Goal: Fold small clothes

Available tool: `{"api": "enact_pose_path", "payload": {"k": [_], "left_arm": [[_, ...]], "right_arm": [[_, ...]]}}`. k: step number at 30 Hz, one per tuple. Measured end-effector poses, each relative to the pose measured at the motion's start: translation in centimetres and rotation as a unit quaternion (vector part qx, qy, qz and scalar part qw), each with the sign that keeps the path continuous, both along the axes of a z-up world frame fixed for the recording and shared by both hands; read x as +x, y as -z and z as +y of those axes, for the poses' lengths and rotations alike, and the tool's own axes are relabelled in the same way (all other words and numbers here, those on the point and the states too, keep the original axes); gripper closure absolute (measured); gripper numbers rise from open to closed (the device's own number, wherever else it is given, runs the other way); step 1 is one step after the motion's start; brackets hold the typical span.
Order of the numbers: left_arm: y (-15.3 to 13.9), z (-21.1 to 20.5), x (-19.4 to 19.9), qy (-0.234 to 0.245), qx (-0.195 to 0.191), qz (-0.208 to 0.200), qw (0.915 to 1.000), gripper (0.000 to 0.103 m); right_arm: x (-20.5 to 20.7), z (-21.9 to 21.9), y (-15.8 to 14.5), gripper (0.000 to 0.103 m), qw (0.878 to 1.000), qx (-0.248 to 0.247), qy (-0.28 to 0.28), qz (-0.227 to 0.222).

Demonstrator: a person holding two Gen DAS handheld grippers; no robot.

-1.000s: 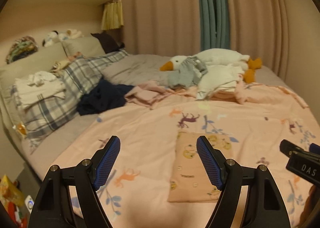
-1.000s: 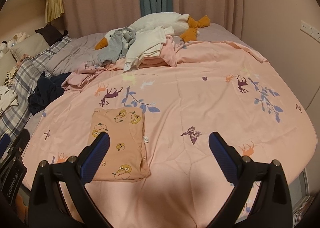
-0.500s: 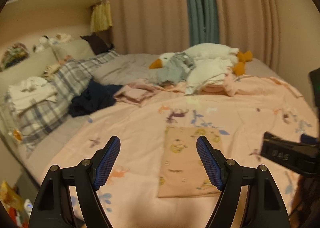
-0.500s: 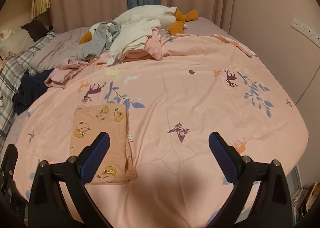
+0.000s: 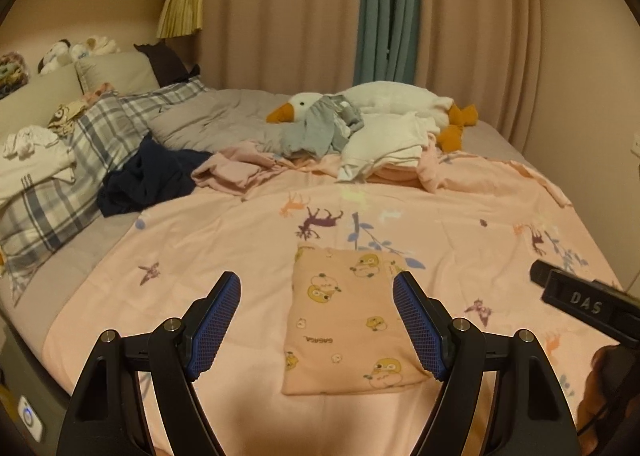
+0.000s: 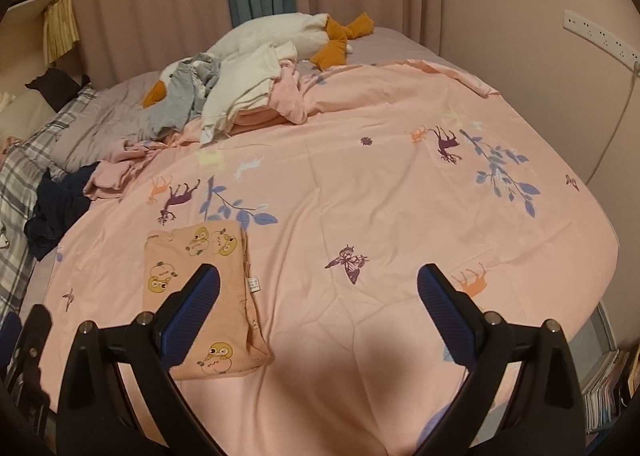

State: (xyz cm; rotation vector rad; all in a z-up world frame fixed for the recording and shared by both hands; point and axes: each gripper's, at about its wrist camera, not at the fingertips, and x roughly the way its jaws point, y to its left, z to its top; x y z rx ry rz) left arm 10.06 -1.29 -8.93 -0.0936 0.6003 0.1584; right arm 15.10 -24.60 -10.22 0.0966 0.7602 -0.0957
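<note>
Both of your grippers hang above the near edge of the bed with nothing in them. Your left gripper [image 5: 316, 320] has its jaws spread wide, and your right gripper [image 6: 318, 308] is just as wide, with only bedding showing between its blue pads.

The garment in hand, a small peach piece printed with yellow cartoon figures [image 5: 344, 320], lies flat on the pink animal-print duvet [image 5: 460, 223], close to the near edge and toward the bed's left side. It already forms a tidy rectangle, so it looks partly or fully folded. A care label pokes out along its right side in the right wrist view.

The main risk is the fabric match. Garment and duvet are close in colour and both are soft, so if you close low you may pinch the duvet along with the garment and drag the whole cover as you lift. Come in at the garment's edge and take only its layers.

A one-sided pull would also undo the rectangle, since the stacked layers can slide apart; grip both near corners evenly.

The unfolded pile [image 5: 328, 131] sits well apart at the far side, draped over the plush goose [image 5: 384, 99], with a dark navy garment [image 5: 148, 175] by the plaid pillow [image 5: 80, 159]. Reaching across for it, you could sweep a gripper body over the finished piece and rumple it.
</note>
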Motion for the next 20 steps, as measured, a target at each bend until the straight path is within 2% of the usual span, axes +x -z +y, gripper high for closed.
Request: {"api": "enact_pose_path", "payload": {"k": [5,14,20], "left_arm": [[-0.2,0.4,-0.3,0.012,-0.020,0.001,0.9997,0.025],[-0.5,0.3,-0.6,0.009,-0.011,-0.008,0.9999,0.025],[-0.5,0.1,-0.8,0.006,-0.011,-0.016,0.9998,0.025]], "right_arm": [[-1.0,0.6,-0.5,0.003,1.000,-0.019,-0.018,-0.011],[-1.9,0.7,-0.9,0.003,0.998,-0.045,-0.025,-0.025],[-1.9,0.5,-0.8,0.003,0.999,-0.039,-0.030,-0.021]]}}
